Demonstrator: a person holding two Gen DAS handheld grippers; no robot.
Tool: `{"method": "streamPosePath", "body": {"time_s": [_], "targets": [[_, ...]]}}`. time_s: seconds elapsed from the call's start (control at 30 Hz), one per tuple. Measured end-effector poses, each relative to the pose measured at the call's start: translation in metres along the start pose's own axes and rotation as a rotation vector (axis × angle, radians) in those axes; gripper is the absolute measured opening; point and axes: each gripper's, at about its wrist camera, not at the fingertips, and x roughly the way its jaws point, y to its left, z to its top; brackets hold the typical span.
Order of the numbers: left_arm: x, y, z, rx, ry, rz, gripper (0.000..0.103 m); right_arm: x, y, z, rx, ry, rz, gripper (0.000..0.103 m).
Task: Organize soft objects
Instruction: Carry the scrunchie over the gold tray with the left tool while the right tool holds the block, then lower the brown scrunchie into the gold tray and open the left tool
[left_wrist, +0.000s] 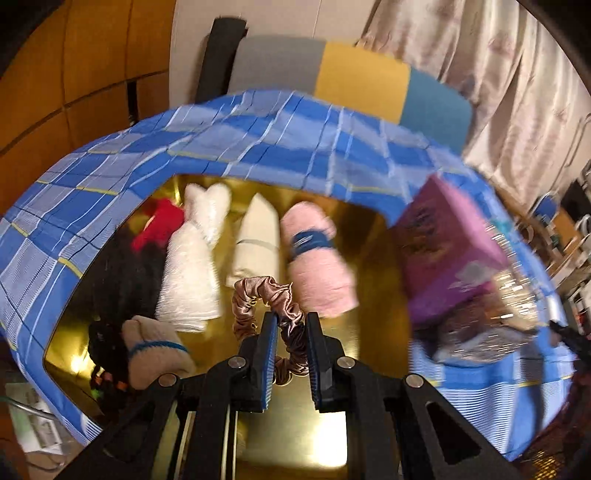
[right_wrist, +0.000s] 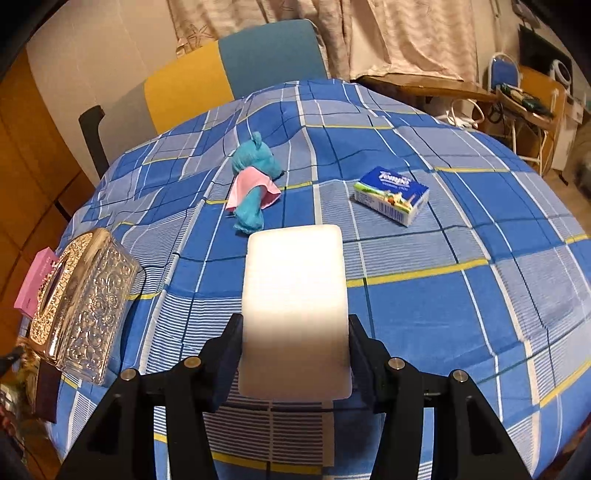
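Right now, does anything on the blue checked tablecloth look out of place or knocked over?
Yes, mildly. The turquoise plush toy in a pink skirt lies flopped on its side, apart from the small blue tissue pack. Both sit loose on the blue checked tablecloth, outside the gold tray holding the rolled items.

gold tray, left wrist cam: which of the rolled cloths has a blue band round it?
The pink roll, rightmost of the three, with a dark blue band around its middle. The fluffy white roll and the cream roll beside it have no blue band.
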Motion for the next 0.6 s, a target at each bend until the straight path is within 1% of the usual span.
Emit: {"method": "streamPosePath", "body": {"time_s": [0.03, 0.07, 0.17, 0.23, 0.3, 0.5, 0.6], "targets": [[0.004, 0.004, 0.0, -0.008, 0.011, 0.011, 0.019, -0.001, 0.0, -0.001, 0.003, -0.002, 0.001, 0.055], [0.008, 0.008, 0.0, -0.021, 0.024, 0.002, 0.029, -0.003, 0.0, -0.002, 0.003, -0.005, -0.001, 0.055], [0.013, 0.019, -0.003, -0.064, 0.047, -0.021, 0.043, -0.009, 0.004, -0.004, 0.002, -0.022, 0.005, 0.055], [0.011, 0.023, -0.004, -0.087, 0.051, -0.06, 0.043, -0.013, 0.007, -0.006, 0.004, -0.028, 0.008, 0.055], [0.005, 0.027, -0.006, -0.102, 0.034, -0.081, 0.043, -0.018, 0.012, -0.009, 0.001, -0.033, 0.012, 0.055], [-0.027, 0.034, -0.011, -0.137, -0.068, -0.123, 0.043, -0.041, 0.036, -0.019, -0.02, -0.053, 0.05, 0.055], [-0.041, 0.035, -0.015, -0.132, -0.106, -0.118, 0.043, -0.057, 0.053, -0.021, -0.04, -0.071, 0.071, 0.055]]}}
